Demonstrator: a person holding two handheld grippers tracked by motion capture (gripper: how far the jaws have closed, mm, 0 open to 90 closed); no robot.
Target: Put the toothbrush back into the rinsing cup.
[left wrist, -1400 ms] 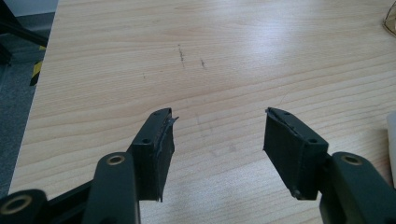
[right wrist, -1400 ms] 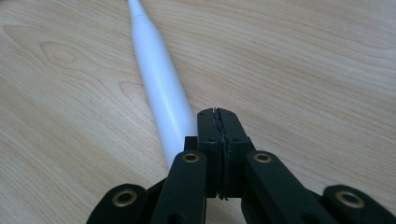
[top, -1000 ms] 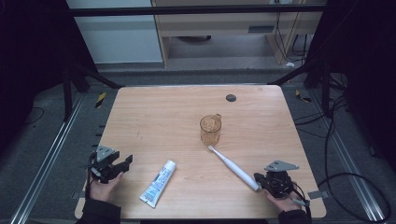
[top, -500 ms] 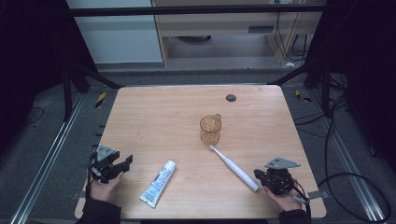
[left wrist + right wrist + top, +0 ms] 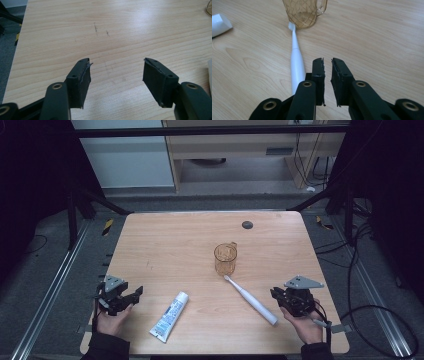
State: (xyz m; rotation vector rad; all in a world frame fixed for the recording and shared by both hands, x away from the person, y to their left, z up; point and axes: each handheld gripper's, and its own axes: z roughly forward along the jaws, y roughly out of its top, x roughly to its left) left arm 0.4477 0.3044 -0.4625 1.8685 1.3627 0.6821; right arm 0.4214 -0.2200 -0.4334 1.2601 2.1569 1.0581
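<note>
Right claw [image 5: 280,296] at the near right of the desk [image 5: 170,245], held in a hand — jaws parted by a narrow slit, just been opening, nothing between them. In the right gripper view, claw [image 5: 327,61] hovering above bare wood, just to the right of the toothbrush handle, not touching it.

White toothbrush [image 5: 250,299] lying flat on the desk, just left of the right claw. Long axis diagonal in the high view: thick handle end toward the near right, brush head toward the far left. Head end right at the foot of the amber cup [image 5: 225,258]; touching or just short of it, cannot tell. In the right gripper view, toothbrush [image 5: 296,62] running away from the camera toward the cup [image 5: 303,12].

Amber see-through cup upright near the desk's middle, handle toward the far right.

White toothpaste tube [image 5: 170,316] flat, left of the toothbrush and well apart from it — cap end toward the far right, crimped end toward the near left.

Left claw [image 5: 134,295] at the near left edge, in the other hand, jaws wide apart and just been opening, nothing between them; bare wood in front of the left claw [image 5: 116,63].

Desk of pale wood grain, a small dark round disc [image 5: 247,224] near its far edge. Beyond: grey floor, dark metal frame bars, cables at right, pale cabinet and shelving at the back.
</note>
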